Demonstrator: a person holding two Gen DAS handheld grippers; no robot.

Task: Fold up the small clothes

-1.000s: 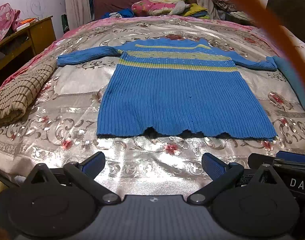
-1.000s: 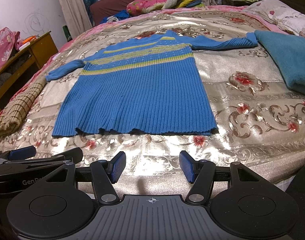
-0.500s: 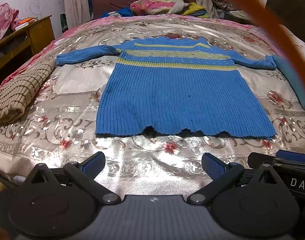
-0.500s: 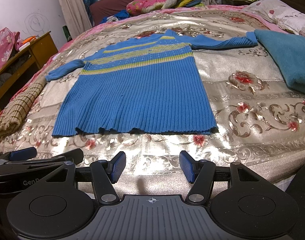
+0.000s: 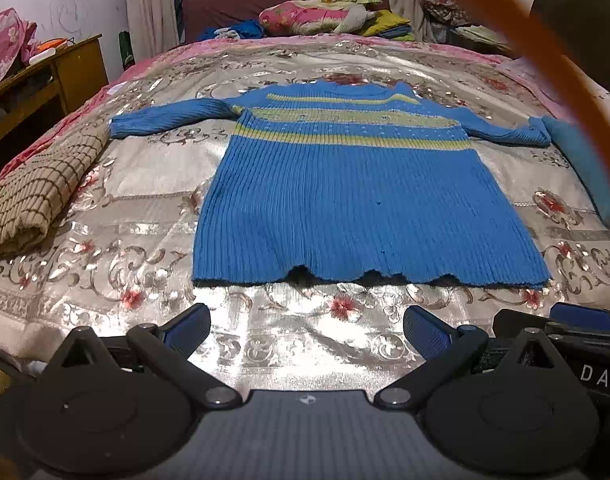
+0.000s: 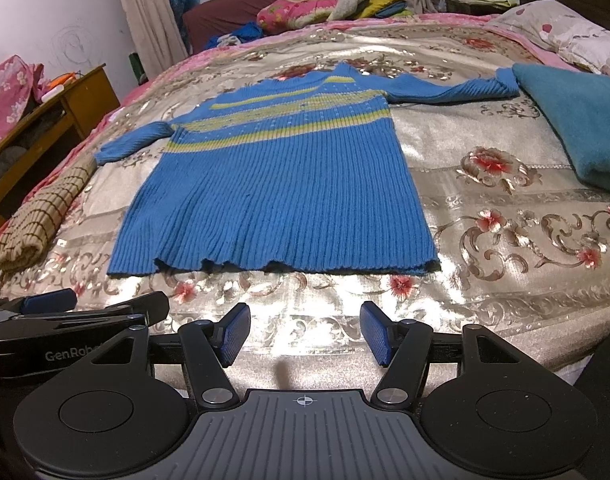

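Observation:
A small blue ribbed sweater (image 5: 357, 200) (image 6: 281, 196) with yellow-green chest stripes lies flat on the bed, both sleeves spread out sideways and its hem nearest me. My left gripper (image 5: 305, 330) hovers open over the bedspread just short of the hem, nothing between its blue pads. My right gripper (image 6: 305, 334) is also open and empty, a little short of the hem's middle. The two grippers sit side by side: the right one's finger (image 5: 581, 314) shows at the left wrist view's right edge, the left one's finger (image 6: 45, 300) at the right wrist view's left edge.
A folded beige checked cloth (image 5: 37, 196) (image 6: 37, 220) lies left of the sweater. A folded teal garment (image 6: 577, 120) lies by the right sleeve. The silver floral bedspread (image 6: 505, 240) covers the bed; pillows and clothes pile at the head. A wooden desk (image 5: 45, 80) stands left. An orange strap (image 5: 545, 52) crosses the left wrist view.
The left wrist view has shifted slightly, so the sweater sits a touch lower and nearer. The right gripper and the sweater itself have not moved.

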